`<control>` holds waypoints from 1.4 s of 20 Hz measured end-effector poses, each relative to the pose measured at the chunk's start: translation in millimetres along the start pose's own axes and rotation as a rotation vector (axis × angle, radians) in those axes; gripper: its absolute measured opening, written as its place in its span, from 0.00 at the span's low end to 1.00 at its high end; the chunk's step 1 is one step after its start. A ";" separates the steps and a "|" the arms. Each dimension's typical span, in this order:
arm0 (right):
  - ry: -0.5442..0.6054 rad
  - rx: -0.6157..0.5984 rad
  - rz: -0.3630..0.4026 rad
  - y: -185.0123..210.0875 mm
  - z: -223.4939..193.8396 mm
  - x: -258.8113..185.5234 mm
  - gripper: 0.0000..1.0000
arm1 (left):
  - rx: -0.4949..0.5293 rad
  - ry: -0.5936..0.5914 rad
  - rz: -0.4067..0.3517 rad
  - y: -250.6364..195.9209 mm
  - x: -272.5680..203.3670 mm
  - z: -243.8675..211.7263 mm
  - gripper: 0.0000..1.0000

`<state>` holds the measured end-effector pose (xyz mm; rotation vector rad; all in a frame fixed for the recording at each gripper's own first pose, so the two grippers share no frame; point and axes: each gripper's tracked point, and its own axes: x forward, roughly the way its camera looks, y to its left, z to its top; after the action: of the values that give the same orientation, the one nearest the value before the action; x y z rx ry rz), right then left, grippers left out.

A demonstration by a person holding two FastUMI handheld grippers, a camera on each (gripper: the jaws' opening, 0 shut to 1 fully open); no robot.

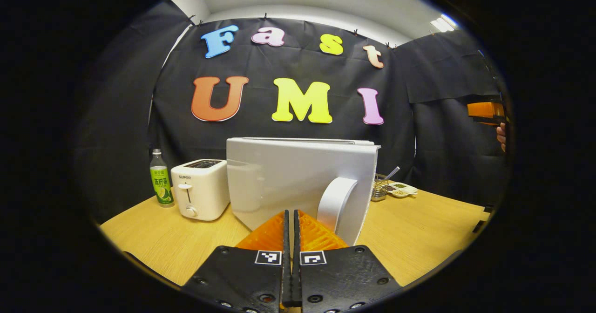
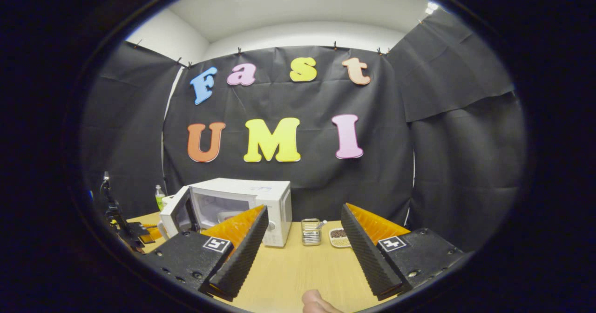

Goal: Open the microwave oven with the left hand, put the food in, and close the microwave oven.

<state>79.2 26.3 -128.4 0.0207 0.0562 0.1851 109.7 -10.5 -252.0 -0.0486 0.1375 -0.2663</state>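
White plastic makes up the microwave oven (image 2: 242,206), which sits toward the back of the wooden table (image 2: 298,266). Its door (image 1: 298,178) stands swung out on the hinge, with the curved handle (image 1: 336,203) at the free edge; in the right gripper view the cavity behind it looks open, with something pale inside that cannot be identified.

The left gripper (image 1: 290,243) sits just in front of the door's outer face, beside the handle, its fingers pressed together with nothing between them. The right gripper (image 2: 302,238) hangs back over the table, spread wide and empty, aimed roughly at the oven.

Right of the oven stand a small glass jar (image 2: 311,231) and a dish of food (image 2: 340,238); to its left are a white toaster (image 1: 201,188) and a green-labelled bottle (image 1: 160,179).

The step in hand appears to sit between opening and loading. The risks: the clenched left gripper could nudge the door and let it swing back across the opening as food comes in, and a wide reach by the right gripper toward the dish could knock over the jar standing just beside it.
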 end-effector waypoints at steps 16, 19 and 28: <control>0.021 0.076 -0.006 -41.8 24.4 4.5 0.92 | -0.007 -0.025 -0.059 -72.7 112.3 14.2 0.00; 0.013 0.079 -0.007 -49.5 27.2 7.8 0.92 | 0.010 -0.037 -0.070 -83.8 137.1 17.2 0.00; -0.004 0.100 -0.027 -69.9 26.5 22.5 0.92 | -0.041 -0.025 -0.026 -89.3 207.4 21.5 0.00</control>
<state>115.6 -38.6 -105.0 0.1195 0.0616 0.1546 287.7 -151.0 -251.6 -0.0944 0.1174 -0.2888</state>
